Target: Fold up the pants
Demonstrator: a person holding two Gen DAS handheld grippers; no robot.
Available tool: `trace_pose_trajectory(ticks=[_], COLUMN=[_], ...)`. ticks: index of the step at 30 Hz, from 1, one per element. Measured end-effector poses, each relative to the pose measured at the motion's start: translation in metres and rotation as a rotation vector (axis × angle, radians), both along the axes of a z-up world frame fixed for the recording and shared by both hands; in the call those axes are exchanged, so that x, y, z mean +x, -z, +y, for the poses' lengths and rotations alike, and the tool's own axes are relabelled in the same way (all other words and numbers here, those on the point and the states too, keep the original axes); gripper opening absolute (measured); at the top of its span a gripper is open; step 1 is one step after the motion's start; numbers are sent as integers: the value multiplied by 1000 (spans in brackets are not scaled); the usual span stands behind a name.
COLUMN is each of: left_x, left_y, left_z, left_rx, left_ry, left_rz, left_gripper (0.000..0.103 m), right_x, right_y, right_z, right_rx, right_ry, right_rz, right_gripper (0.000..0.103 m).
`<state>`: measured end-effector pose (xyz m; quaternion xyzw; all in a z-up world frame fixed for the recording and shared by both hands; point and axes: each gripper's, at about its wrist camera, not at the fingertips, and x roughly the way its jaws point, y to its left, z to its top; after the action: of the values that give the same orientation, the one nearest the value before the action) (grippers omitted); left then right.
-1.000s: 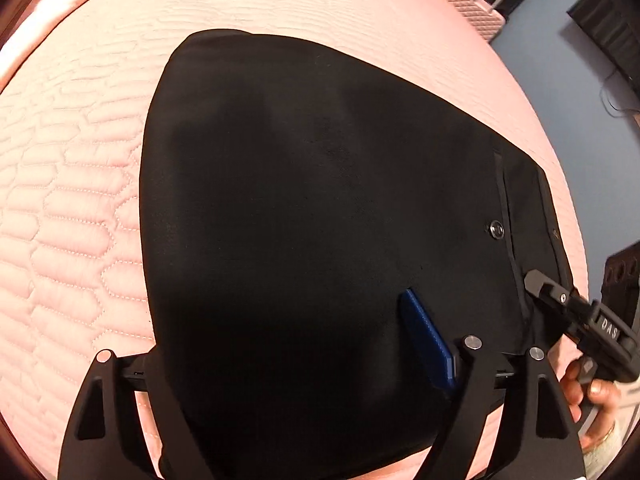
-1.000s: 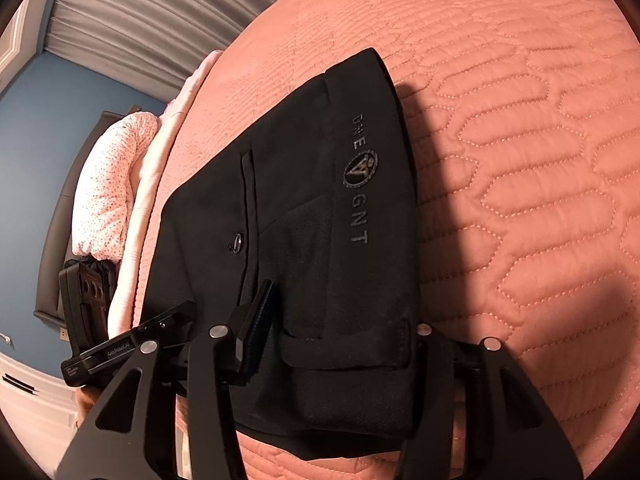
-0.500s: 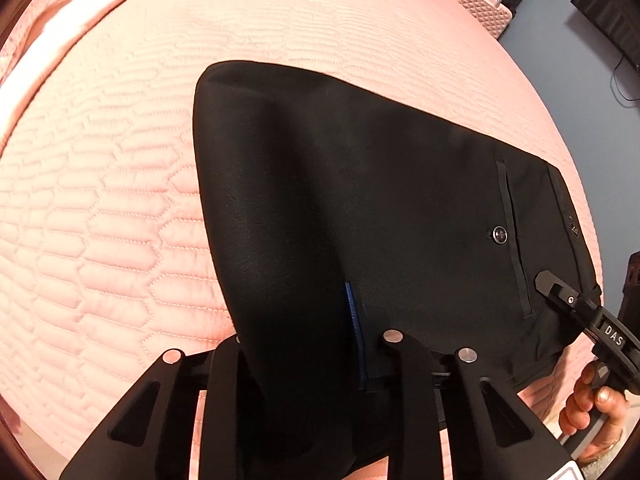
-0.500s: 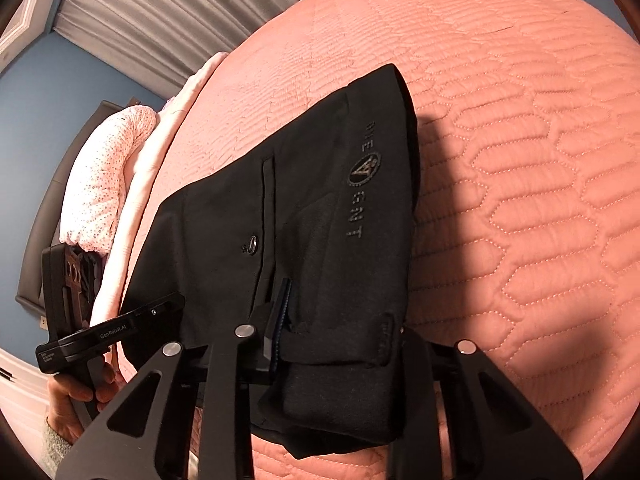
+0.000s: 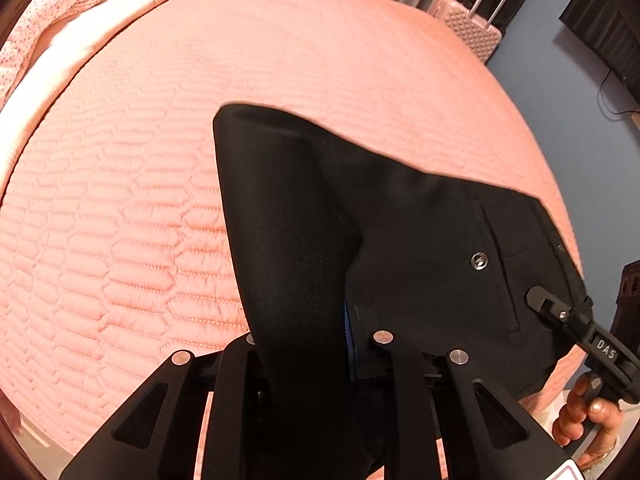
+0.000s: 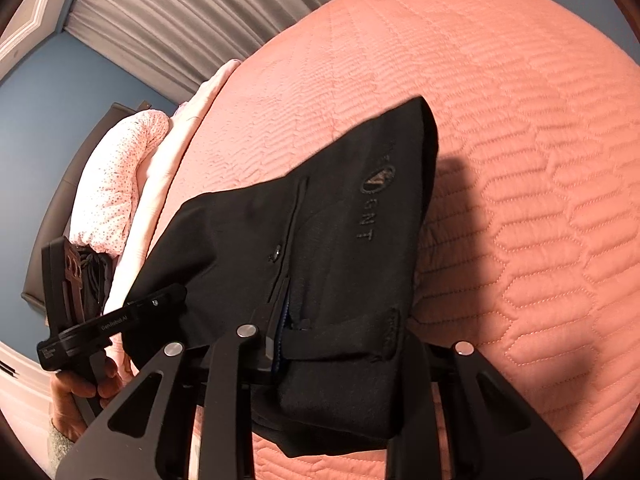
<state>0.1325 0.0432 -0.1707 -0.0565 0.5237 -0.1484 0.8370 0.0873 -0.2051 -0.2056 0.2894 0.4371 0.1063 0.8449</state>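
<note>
In the left wrist view, the quilted pink bed (image 5: 120, 208) was seen filling the left and upper parts of the frame, with the black pants (image 5: 400, 240) rising out of the lower centre and spreading toward the right edge. The left tool (image 5: 316, 344) was seen at the bottom centre with its jaws closing, a thick fold of the pants' near edge pinched between them, so that the cloth ran up and away from it toward a corner at mid-frame. Further right, the pocket button and waistband were seen, and at the lower right edge the right tool (image 5: 544, 300) was seen clamped on the waistband corner. In the right wrist view, the left tool (image 6: 168, 296) was seen at the lower left, gripped by a hand (image 6: 80, 388), while the pants (image 6: 340, 248) hung across the centre, lifted partly clear of the bed (image 6: 540, 160), with the far end still lying on the quilt. At the bottom centre, the right tool (image 6: 340, 344) was seen with its jaws closed on the bunched waistband. The long axis of the folded cloth was judged to run between the two tools, side by side along the near edge, so the coming fold was judged to depend on both being carried forward together over the far end.
</note>
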Motion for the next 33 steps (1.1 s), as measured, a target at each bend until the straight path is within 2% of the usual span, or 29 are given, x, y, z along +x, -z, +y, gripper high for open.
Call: trace_pose_trajectory(ticks=[5,9,13,17,20,23,24,25,27,28,29,30,31,32,33], left_x=[11,33,72,133,182,235,251,262,284,293,294,289,280,271,264], left_y=[-29,-55,-83,-118,-131,-110,-98,-84,-32,0,20,28,27,20,10], left_z=[8,7,6,5,0,-2,-3,-3,0,6,16,29,41,52,57], left_rx=[-43,-69,-86,-96,-85,-94,-88,-72,-30,26,20,-29,-59,-18,53], left_ry=[12,30,35,27,7,-32,-38,-52,-82,-115,-141,-173,-203,-245,-279], left_rz=[-43,-80,-137,-236,-304,-312,-298,-278,-187,-90,-25,-23,-59,-102,-148], left_gripper=[15,15,15,15,15,17,20,22,30,31,33,38,38,38,33], right_x=[13,43,92,160,219,274,289,306,315,314,306,291,280,266,260], right_y=[-23,-45,-72,-105,-106,-75,-60,-34,-2,11,20,20,16,7,-2], right_z=[-4,-8,-14,-18,-19,-21,-23,-25,-32,-38,-49,-62,-69,-75,-74], right_rx=[-2,-11,-22,-60,-82,-80,-84,-110,-181,-218,-248,-231,-251,-314,-338], right_ry=[-11,-30,-50,-73,-78,-84,-83,-67,-38,-29,-7,6,32,58,38], right_rz=[-32,-76,-147,-250,-284,-239,-202,-127,-50,-14,9,-29,-57,-100,-133], right_gripper=[24,24,24,24,24,28,29,36,39,39,39,39,39,39,39])
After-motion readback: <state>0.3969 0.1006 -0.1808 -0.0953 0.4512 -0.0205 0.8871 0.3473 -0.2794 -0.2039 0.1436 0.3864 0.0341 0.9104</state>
